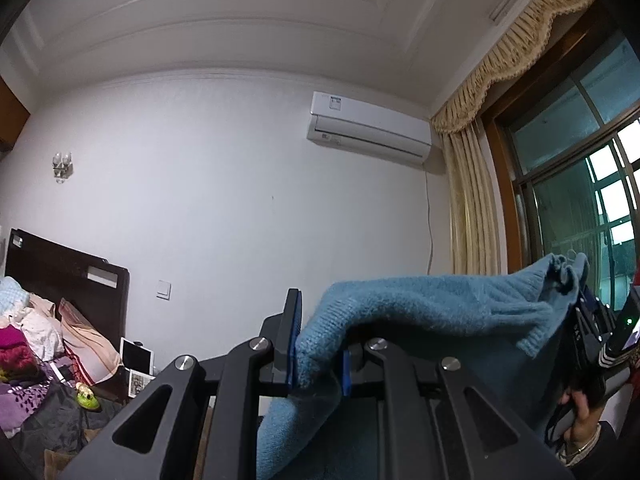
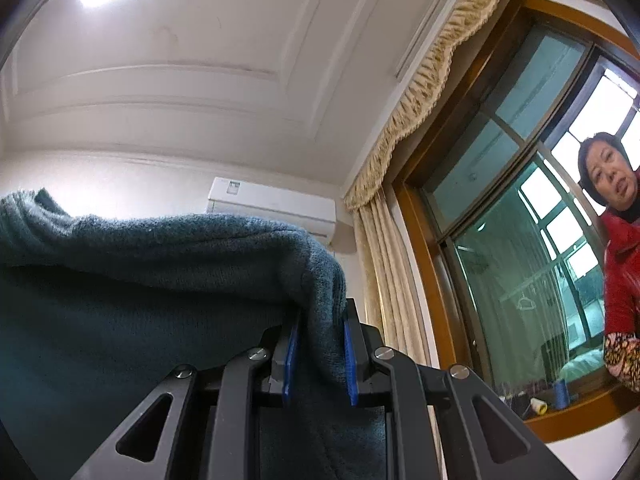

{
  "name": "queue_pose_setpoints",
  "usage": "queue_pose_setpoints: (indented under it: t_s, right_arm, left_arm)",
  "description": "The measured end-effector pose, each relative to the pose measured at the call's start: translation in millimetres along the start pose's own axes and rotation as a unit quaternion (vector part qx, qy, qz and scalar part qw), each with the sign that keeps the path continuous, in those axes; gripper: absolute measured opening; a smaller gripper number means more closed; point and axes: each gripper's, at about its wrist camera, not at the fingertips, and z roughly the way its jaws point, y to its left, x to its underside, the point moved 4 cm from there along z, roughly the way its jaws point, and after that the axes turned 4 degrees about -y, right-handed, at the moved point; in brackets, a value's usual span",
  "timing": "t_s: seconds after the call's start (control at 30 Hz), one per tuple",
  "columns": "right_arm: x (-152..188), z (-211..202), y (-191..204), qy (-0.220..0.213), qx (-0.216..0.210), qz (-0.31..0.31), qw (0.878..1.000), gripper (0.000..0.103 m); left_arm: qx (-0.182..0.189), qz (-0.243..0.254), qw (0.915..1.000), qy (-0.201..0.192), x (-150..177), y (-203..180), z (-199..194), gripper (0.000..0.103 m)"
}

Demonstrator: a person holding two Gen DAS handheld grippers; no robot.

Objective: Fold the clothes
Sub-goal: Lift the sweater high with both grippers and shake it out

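White bedroom walls rise to a moulded ceiling, with an air conditioner (image 1: 370,130) mounted high beside beige curtains (image 1: 470,204) and a wood-framed window (image 2: 516,216). At the lower left of my left view, a bed (image 1: 48,360) with a dark headboard carries heaped bedding. I hold a blue knitted sweater (image 1: 420,304) up in the air between my 2 claws, both tilted upward. My left claw (image 1: 318,368) is clenched on 1 bunched edge of the knit. My right claw (image 2: 320,360) pinches the other end, and the cloth drapes down over it. A person in a red jacket (image 2: 622,272) stands by the window.
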Motion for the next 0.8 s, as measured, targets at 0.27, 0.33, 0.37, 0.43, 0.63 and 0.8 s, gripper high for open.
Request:
queue_pose_setpoints:
  t_s: [0.27, 0.33, 0.37, 0.43, 0.63, 0.8]
  right_arm:
    - [36, 33, 8, 0.044, 0.011, -0.030, 0.999, 0.019]
    - [60, 53, 22, 0.072, 0.012, -0.054, 0.996, 0.019]
    - [75, 64, 29, 0.091, 0.015, -0.065, 0.994, 0.019]
    - [115, 88, 46, 0.140, -0.001, -0.071, 0.988, 0.019]
    - [244, 148, 93, 0.283, -0.034, -0.103, 0.953, 0.019]
    - [366, 166, 134, 0.395, -0.063, -0.146, 0.905, 0.019]
  left_arm:
    - [-0.007, 0.007, 0.9973, 0.072, 40, -5, 54, 0.019]
    - [-0.020, 0.011, 0.9941, 0.106, 62, -2, 82, 0.019]
    - [-0.027, 0.012, 0.9919, 0.124, 74, 1, 97, 0.019]
    - [-0.039, 0.008, 0.9857, 0.164, 100, 11, 129, 0.019]
    - [-0.083, 0.008, 0.9489, 0.304, 209, 35, 236, 0.019]
    - [-0.088, 0.012, 0.8972, 0.433, 316, 47, 292, 0.019]
